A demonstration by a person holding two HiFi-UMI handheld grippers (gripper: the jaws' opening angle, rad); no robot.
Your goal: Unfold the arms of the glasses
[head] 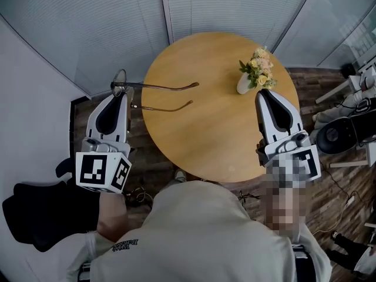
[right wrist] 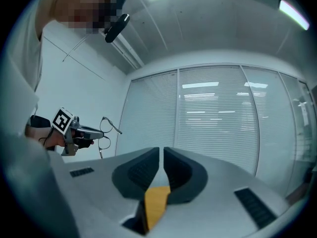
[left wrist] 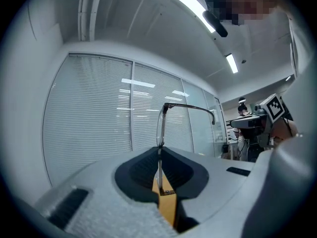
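Nearest, one beige-clad torso [head: 194, 234] is seen at the bottom of the head view. Two hand-held grippers are held out from it, each carrying one marker cube.

The left hand-held gripper [head: 121, 93] [left wrist: 159, 155] is clamped on one pair of glasses [head: 154, 87] [left wrist: 161, 125] [right wrist: 105, 133]. The frame front is pinched edge-on between its jaws, in the air at the left edge of the surface [head: 205, 140]. Two arms are counted on the glasses, an upper arm [head: 173, 87] and a lower arm [head: 167, 108]. Both are swung out and stretched rightward over the round wooden top.

The right hand-held gripper [head: 262, 93] [right wrist: 161, 157] is held over the right side of the surface. Its jaws are brought nearly together with only a slim gap, and nothing is gripped between them.

Just beside its tip, one white vase [head: 243, 84] is stood upright on the surface, with one bunch of flowers [head: 259, 66] set in it.

Farthest, slatted blinds [head: 117, 16] are seen behind the surface.
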